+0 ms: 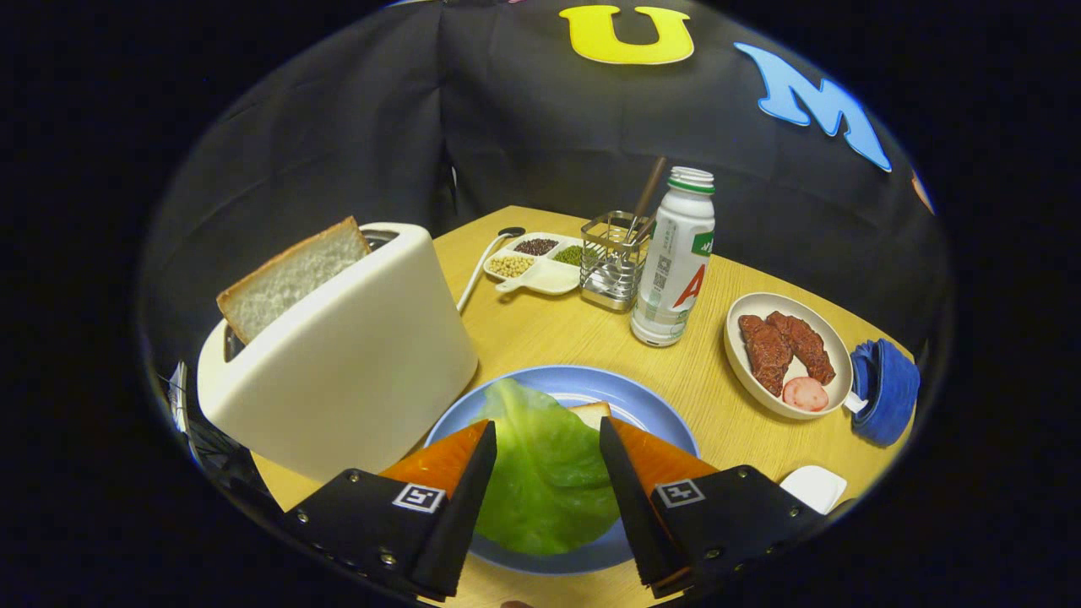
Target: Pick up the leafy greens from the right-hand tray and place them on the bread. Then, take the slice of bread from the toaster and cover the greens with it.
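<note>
Mostly hidden bread [591, 413] under greens [545, 473] — tool [547, 443] fingers apart.

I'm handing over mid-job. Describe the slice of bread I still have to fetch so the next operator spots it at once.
Start at the white toaster, beside the blue plate where the green leaf lies between the open fingers of the hand-held gripper. The bread slice sticks up tilted from the toaster's top slot. It is the one slice standing clear with its brown crust showing; the other bread lies under the leaf.
</note>
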A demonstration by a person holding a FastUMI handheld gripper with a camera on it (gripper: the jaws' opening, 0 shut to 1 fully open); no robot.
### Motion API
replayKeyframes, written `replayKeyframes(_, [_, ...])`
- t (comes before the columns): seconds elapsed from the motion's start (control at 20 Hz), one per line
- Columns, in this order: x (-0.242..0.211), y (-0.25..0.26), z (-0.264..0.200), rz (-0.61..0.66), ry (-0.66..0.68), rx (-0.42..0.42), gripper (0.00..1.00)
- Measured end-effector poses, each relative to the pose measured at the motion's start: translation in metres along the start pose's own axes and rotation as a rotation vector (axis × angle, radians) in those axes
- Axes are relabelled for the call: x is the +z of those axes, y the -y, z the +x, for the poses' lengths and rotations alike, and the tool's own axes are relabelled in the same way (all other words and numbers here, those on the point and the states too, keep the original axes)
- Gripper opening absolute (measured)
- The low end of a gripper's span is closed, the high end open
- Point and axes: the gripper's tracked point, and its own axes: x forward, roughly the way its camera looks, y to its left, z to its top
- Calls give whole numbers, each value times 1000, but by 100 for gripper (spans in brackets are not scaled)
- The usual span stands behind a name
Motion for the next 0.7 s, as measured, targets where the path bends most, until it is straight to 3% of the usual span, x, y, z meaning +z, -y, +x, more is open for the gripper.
replayKeyframes(0.45, [20,-12,-62,16,330,-124,76])
replayKeyframes(0.7, [26,-47,-85,47,486,-169,76])
